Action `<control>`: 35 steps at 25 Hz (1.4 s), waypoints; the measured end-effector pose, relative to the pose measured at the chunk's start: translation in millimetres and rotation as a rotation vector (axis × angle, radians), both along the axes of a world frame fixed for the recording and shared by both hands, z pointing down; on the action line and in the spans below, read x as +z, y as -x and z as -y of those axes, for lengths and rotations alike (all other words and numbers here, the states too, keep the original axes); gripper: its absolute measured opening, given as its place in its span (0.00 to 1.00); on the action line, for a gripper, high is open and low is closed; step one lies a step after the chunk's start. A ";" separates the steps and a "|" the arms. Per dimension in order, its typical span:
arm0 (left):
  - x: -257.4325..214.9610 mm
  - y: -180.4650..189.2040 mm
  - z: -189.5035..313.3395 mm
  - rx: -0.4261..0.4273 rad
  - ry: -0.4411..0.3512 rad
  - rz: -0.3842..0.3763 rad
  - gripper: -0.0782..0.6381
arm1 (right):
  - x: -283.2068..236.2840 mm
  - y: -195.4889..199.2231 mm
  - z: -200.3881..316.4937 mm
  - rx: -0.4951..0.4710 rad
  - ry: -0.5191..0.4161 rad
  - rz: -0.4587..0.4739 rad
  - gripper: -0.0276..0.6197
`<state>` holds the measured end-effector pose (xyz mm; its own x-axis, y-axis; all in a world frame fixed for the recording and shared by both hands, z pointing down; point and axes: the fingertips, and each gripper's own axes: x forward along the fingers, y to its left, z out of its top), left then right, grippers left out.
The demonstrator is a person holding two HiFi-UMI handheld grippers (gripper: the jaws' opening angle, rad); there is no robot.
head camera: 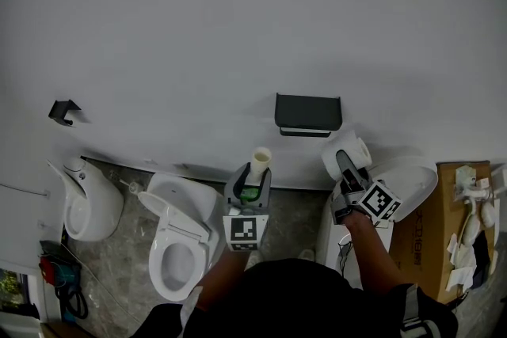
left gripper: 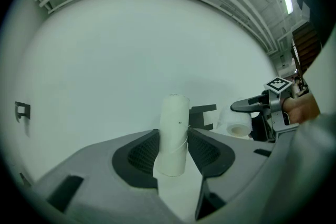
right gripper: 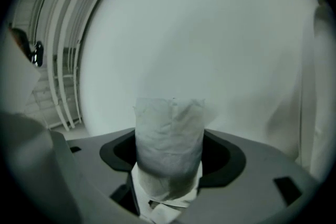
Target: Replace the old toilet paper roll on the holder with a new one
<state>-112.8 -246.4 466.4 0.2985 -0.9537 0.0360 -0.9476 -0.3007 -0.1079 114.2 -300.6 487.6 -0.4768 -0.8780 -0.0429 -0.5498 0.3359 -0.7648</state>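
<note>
The black wall holder (head camera: 308, 114) hangs on the white wall with nothing on its bar; it also shows in the left gripper view as the holder (left gripper: 203, 114). My left gripper (head camera: 253, 174) is shut on the old cardboard tube (head camera: 260, 161), which stands upright between the pads (left gripper: 173, 134), left of and below the holder. My right gripper (head camera: 346, 162) is shut on the new toilet paper roll (head camera: 346, 151), just under the holder's right end. In the right gripper view the full white roll (right gripper: 169, 149) fills the jaws.
A white toilet (head camera: 178, 245) with its lid up stands below left. A urinal (head camera: 89, 202) and a small black hook (head camera: 63, 112) are further left. A cardboard box (head camera: 444, 225) with white items sits at the right, beside a white basin (head camera: 408, 182).
</note>
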 end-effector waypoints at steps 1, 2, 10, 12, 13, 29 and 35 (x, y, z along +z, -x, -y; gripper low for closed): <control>0.8 0.6 -0.1 -0.001 0.003 0.001 0.34 | 0.9 -1.8 3.1 0.006 0.024 0.065 0.52; 1.6 0.9 -0.2 -0.002 0.005 0.002 0.34 | 2.7 -3.9 6.2 0.011 0.048 0.134 0.52; 5.7 5.4 -1.5 -0.002 0.019 0.008 0.34 | 31.9 -29.3 25.2 0.178 0.204 0.515 0.52; 6.3 5.6 -1.6 -0.003 0.022 0.008 0.34 | 39.7 -35.1 29.5 0.218 0.235 0.565 0.52; 6.7 5.9 -1.7 -0.003 0.023 0.009 0.34 | 42.9 -36.6 32.0 0.230 0.247 0.587 0.52; 10.4 10.8 -1.5 -0.009 0.037 0.013 0.34 | 60.5 -43.7 71.0 0.313 0.278 0.671 0.52; 11.8 16.5 0.8 -0.015 0.044 0.011 0.34 | 59.7 -33.9 79.4 0.316 0.276 0.671 0.52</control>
<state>-129.3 -247.2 478.2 0.2839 -0.9554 0.0816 -0.9508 -0.2915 -0.1048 148.1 -380.0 547.3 -0.1524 -0.9883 0.0066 0.0207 -0.0099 -0.9997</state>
